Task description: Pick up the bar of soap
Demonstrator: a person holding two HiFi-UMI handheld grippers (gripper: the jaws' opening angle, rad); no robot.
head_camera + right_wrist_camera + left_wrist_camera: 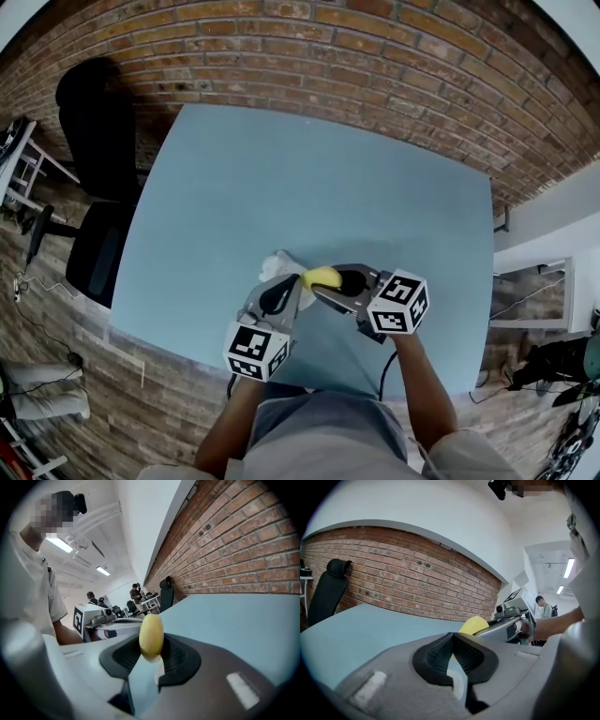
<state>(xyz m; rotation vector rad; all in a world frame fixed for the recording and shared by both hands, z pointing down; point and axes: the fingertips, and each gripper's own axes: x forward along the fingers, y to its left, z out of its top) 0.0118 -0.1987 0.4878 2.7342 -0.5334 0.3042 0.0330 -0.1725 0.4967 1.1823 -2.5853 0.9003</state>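
Right gripper: jaws partly open and clamped on the bar of soap, which stands on edge between the pads. The yellow soap is clear of the blue surface, above its near part, by the edge closest to the person.

Left gripper: pads closed together at the tips, nothing seen between them. It is also above the near part of the surface.

White item: over the same part of the surface, just past the left gripper's tip. Contact with the surface cannot be determined.
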